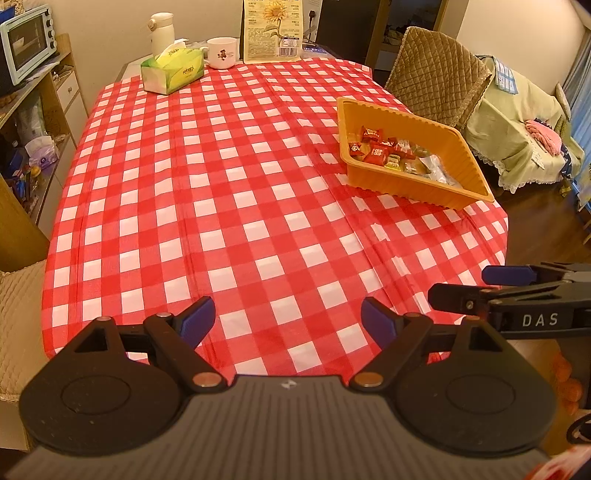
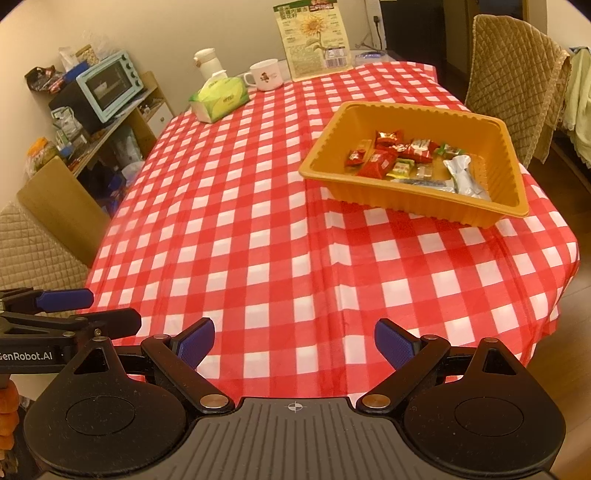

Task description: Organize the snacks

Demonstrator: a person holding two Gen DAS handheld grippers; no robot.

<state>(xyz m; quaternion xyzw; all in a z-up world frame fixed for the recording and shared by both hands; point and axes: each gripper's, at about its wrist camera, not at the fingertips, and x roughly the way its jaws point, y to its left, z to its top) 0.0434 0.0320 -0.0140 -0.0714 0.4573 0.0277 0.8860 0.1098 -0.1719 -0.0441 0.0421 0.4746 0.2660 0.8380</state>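
- The left tongs [image 1: 288, 319] are seen spread apart over the near edge of the desk [image 1: 229, 206], with nothing between them.
- The right tongs [image 2: 294, 341] are likewise held wide apart and empty.
- The snacks [image 2: 406, 160] are found in the orange tray [image 2: 369, 186], at the desk's right side, well apart from both tongs.
- The silver packets are partly hidden by the tray's near wall in the left view.
- Print on the sunflower bag [image 1: 273, 31] cannot be made out; its top is cut off.
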